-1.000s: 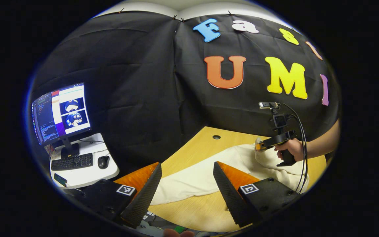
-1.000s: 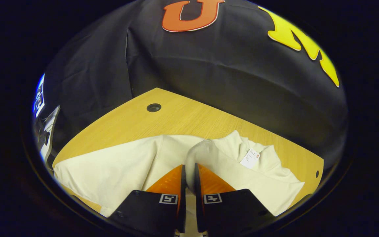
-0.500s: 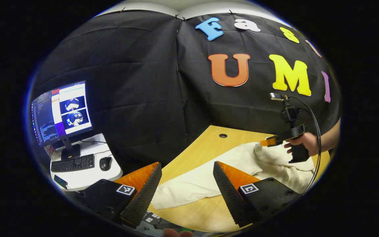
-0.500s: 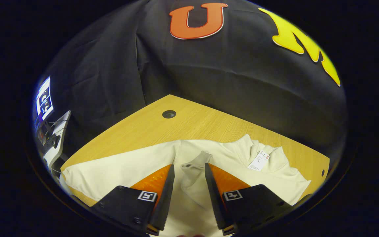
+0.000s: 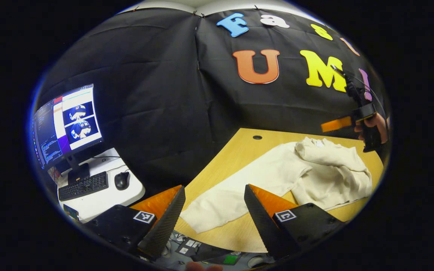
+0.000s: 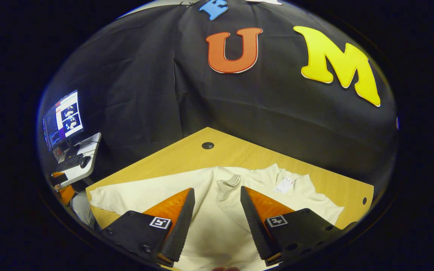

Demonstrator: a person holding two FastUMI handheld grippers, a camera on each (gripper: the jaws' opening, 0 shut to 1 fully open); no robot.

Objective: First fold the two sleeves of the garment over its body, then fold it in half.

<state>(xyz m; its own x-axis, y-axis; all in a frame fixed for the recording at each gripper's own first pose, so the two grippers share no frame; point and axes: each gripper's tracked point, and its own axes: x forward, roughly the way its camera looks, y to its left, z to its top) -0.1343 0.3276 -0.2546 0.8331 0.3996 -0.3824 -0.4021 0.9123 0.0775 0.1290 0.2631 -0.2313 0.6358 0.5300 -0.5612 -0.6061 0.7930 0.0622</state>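
The cream garment [image 5: 307,169] lies spread on the wooden bench [image 5: 239,146], its body bunched toward the bench's right end in the left gripper view. One sleeve [image 5: 239,188] runs out straight from that body toward the near edge of the bench, its cuff lying flat between the fingers of the left claw [image 5: 214,210]. That claw is spread wide and grips nothing; it hangs above the near edge of the bench, apart from the cloth.

In the right gripper view the other sleeve [image 6: 227,184] is laid across the garment's body, its cuff resting just left of the collar, where a small white tag [image 6: 283,185] shows. The right claw [image 6: 215,214] is released as well, its fingers parted on either side of that folded sleeve and lifted off the garment. From the left gripper view the same claw [image 5: 335,124] is held up by a hand [image 5: 377,124] above the far right end of the garment, though it sits so near the rim there that its fingers are hard to make out.

Left of the bench stands a small white desk [image 5: 100,195] with a monitor [image 5: 66,126], a keyboard [image 5: 83,185] and a mouse [image 5: 121,180].
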